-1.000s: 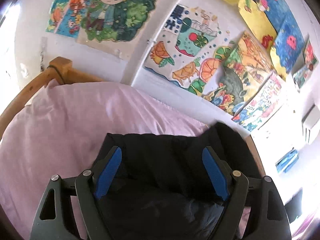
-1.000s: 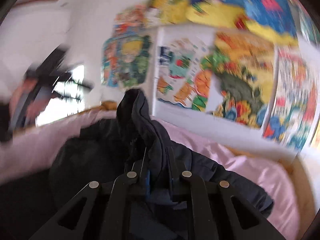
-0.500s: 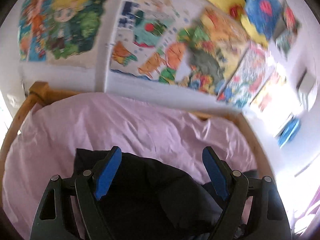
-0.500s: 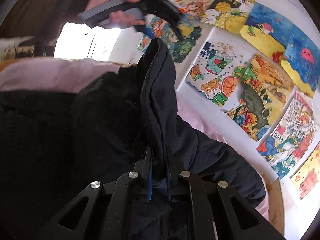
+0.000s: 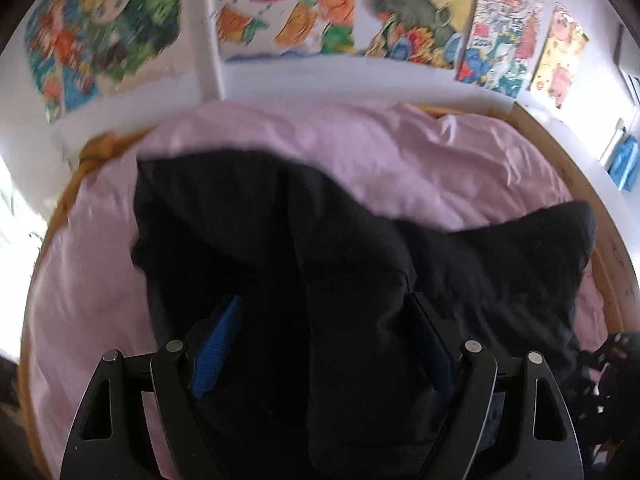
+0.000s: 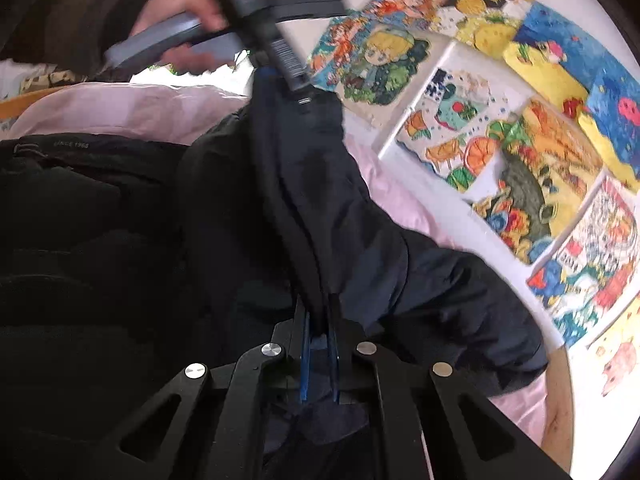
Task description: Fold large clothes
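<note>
A large black padded jacket lies spread on a pink bedsheet. My left gripper has its jaws wide apart over the jacket, with a raised fold of the jacket between the blue pads. My right gripper is shut on an edge of the jacket and holds it lifted as a ridge. In the right wrist view the left gripper sits at the far top end of that ridge, held by a hand.
The bed has a wooden rim and stands against a white wall covered with colourful drawings. A bright window is at the left. A blue object hangs on the wall at the right.
The left gripper has tipped down over the jacket, and a fold now rises between its pads. The right gripper keeps its grip on the lifted edge.
</note>
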A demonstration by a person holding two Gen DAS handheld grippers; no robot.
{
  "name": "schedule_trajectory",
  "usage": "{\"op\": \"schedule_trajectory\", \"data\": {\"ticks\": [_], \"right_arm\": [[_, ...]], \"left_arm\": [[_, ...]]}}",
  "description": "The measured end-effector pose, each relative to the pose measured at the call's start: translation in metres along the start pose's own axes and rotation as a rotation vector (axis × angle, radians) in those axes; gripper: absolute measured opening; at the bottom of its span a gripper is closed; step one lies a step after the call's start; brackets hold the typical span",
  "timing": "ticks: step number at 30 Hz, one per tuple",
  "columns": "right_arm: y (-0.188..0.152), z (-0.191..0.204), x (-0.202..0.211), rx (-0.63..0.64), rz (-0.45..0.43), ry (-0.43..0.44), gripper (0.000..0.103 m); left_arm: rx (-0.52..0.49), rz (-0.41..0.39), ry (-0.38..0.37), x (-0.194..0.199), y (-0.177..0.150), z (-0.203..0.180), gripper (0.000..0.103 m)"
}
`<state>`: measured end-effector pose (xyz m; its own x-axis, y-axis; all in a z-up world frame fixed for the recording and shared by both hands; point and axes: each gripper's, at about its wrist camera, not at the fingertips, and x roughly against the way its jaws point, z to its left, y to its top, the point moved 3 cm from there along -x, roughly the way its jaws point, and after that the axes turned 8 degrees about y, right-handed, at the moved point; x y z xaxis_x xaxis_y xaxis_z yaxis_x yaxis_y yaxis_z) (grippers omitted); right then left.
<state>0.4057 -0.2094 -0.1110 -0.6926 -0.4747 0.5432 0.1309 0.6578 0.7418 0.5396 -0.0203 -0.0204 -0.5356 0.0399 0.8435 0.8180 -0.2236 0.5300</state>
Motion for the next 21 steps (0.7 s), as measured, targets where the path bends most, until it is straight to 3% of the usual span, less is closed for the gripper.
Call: {"op": "schedule_trajectory", "data": {"ticks": [5,8,11,12,13,15,18,19,21], "right_arm": [[0.001,-0.013,0.001,-0.126,-0.038,-0.006,0.010],[0.010,-0.035,0.019,-0.290,-0.097,0.036,0.014],[0.032,-0.068,0.037,-0.418,-0.183,0.013,0.045],[0.043,-0.082,0.036,-0.463,-0.194,-0.004,0.052],[0.056,-0.099,0.031,-0.513,-0.191,-0.019,0.052],[0.077,-0.128,0.011,-0.627,-0.122,-0.048,0.052],[0.092,-0.162,-0.033,-0.782,-0.016,0.006,0.052],[0.090,-0.162,-0.045,-0.808,0.070,0.063,0.051],[0.081,-0.151,-0.065,-0.793,0.146,0.092,0.047]], "left_arm": [[0.106,-0.020,0.009,-0.036,-0.022,0.005,0.079],[0.149,-0.049,0.019,-0.045,-0.026,0.009,0.079],[0.155,-0.090,0.041,-0.043,-0.031,0.006,0.079],[0.154,-0.098,0.046,-0.041,-0.033,0.006,0.079],[0.155,-0.106,0.051,-0.040,-0.035,0.006,0.079],[0.158,-0.112,0.052,-0.037,-0.040,0.006,0.079],[0.166,-0.111,0.051,-0.037,-0.041,0.005,0.079],[0.170,-0.112,0.048,-0.037,-0.041,0.005,0.079],[0.172,-0.113,0.042,-0.038,-0.039,0.004,0.079]]}}
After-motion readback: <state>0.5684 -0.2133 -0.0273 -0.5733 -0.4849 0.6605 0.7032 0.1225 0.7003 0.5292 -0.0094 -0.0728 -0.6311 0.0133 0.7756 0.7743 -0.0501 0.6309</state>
